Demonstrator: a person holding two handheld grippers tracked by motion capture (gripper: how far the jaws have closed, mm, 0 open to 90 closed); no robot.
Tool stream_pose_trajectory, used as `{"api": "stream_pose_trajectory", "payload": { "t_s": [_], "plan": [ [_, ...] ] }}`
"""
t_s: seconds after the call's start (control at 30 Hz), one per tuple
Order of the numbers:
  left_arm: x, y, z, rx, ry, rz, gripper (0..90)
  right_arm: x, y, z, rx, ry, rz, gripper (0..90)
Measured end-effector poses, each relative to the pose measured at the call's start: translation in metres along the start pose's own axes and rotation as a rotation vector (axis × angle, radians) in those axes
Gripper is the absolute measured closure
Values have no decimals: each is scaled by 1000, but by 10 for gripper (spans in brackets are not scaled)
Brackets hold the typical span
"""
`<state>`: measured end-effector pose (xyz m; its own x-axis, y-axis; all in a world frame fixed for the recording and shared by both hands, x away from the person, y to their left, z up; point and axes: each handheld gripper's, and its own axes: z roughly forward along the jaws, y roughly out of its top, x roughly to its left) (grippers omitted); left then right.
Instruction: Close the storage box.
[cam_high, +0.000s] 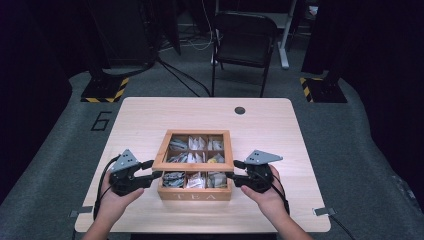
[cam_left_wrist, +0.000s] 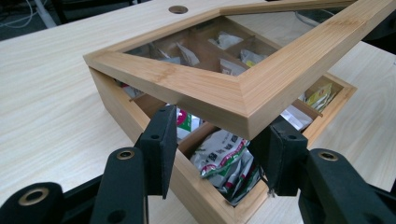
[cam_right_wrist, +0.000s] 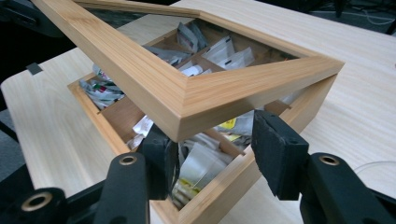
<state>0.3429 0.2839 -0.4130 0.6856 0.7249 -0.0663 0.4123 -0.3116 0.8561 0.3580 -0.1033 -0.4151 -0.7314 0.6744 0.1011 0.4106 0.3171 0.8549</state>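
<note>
We see the tea box (cam_high: 195, 192) mid-table (cam_high: 150, 115), left gripper (cam_high: 150, 176) at nine o'clock, right gripper (cam_high: 234, 176) at three, lid (cam_high: 192, 165) raised above it.

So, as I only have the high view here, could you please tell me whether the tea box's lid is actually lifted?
Observer: Yes. The left gripper view shows the lid tilted up off the box, near edge raised.
Operator: What lies under that corner?
Observer: A crumpled sachet printed green and white.
Operator: And the right gripper's jaws?
Observer: The right gripper straddles the lid's other near corner, one jaw tip hidden beneath it.
</note>
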Motion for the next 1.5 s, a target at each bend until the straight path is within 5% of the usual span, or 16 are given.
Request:
{"api": "stream_pose_trajectory", "payload": {
  "t_s": [0.47,1.5],
  "plan": [
    [-4,-18,4,23,-24,-8,517,8,-15,6,32,31,19,512],
    [-14,-47,13,88,-48,-19,503,13,-40,12,135,46,-19,484]
  ]
}}
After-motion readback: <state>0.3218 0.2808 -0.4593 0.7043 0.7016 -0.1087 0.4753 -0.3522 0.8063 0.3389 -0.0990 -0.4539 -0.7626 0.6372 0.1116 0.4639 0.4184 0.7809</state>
